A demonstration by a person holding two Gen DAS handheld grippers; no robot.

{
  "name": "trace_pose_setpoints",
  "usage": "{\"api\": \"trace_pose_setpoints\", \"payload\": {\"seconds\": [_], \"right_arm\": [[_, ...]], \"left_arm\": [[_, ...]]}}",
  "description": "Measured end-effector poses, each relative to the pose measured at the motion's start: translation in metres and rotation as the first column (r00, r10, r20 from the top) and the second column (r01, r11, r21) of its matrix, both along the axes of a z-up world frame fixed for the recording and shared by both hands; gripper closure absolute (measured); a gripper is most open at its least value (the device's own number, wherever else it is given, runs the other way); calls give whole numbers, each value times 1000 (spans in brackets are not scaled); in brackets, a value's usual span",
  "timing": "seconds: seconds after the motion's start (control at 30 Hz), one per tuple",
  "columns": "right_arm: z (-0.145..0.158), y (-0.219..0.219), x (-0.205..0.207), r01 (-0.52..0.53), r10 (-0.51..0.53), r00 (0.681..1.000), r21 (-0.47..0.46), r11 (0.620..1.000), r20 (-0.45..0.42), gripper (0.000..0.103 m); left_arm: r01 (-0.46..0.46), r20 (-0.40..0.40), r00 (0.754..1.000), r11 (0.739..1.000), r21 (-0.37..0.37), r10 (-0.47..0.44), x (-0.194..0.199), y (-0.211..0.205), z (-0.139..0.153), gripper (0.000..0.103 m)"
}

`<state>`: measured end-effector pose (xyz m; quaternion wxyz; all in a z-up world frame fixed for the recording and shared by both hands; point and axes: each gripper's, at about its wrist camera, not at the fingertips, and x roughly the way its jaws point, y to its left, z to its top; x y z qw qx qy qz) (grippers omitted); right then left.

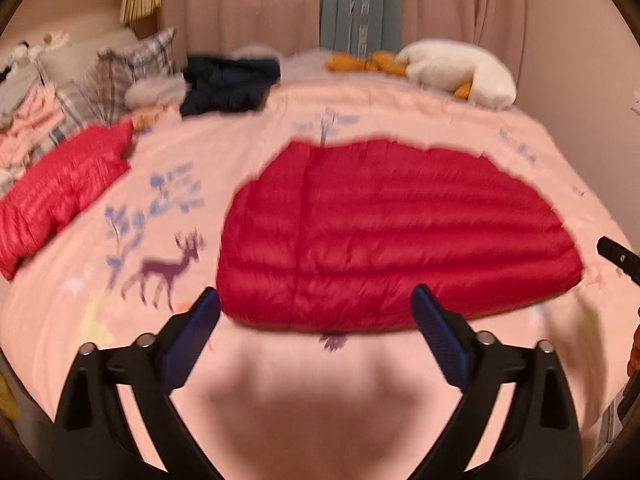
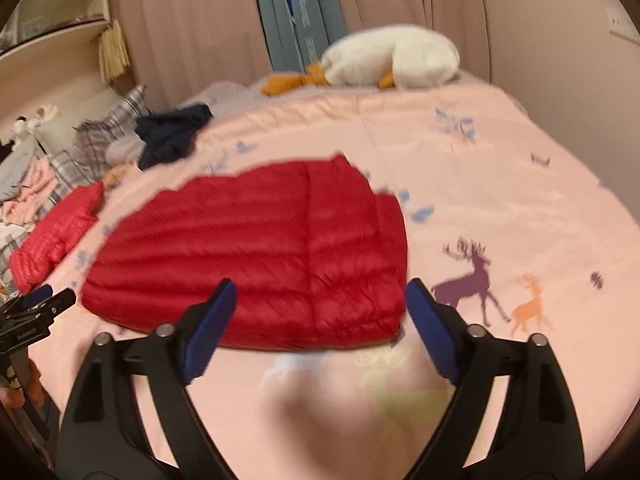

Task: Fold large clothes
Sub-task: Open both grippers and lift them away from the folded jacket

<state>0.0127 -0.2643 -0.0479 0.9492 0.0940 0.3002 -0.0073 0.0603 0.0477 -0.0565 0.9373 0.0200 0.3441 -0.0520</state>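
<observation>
A red quilted down jacket lies folded flat in a wide rectangle on the pink bedspread; in the right wrist view the same jacket fills the middle. My left gripper hovers open just off the jacket's near left corner, nothing between its blue pads. My right gripper is open too, above the jacket's near right corner, its pads apart from the fabric. The tip of the right gripper shows at the right edge of the left wrist view. The left gripper's tip shows at the left edge of the right wrist view.
A second red down garment lies folded at the left of the bed. Behind it are a dark navy garment, plaid pillows and a pile of clothes. A white plush goose lies at the back, by the curtains.
</observation>
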Motion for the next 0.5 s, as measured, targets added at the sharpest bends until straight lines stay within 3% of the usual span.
{"api": "trace_pose_setpoints", "payload": {"seconds": [0.07,0.27,0.4,0.5], "right_arm": [[23,7,-9,-19,20,999,-15,1000,30,2],[75,28,-28,-11,17,998,-83,996,67,2],[88,42,-38,-28,36,997,-129,991,61,2],[90,49,-46,-20,28,998,-126,992,62,2]], "left_arm": [[7,32,999,1000,5,-7,-5,-4,22,4],[6,124,992,1000,-10,-5,-27,-17,88,1],[-2,166,986,1000,26,-2,-45,-32,116,1],[-9,161,987,997,71,-2,-53,-43,120,1]]}}
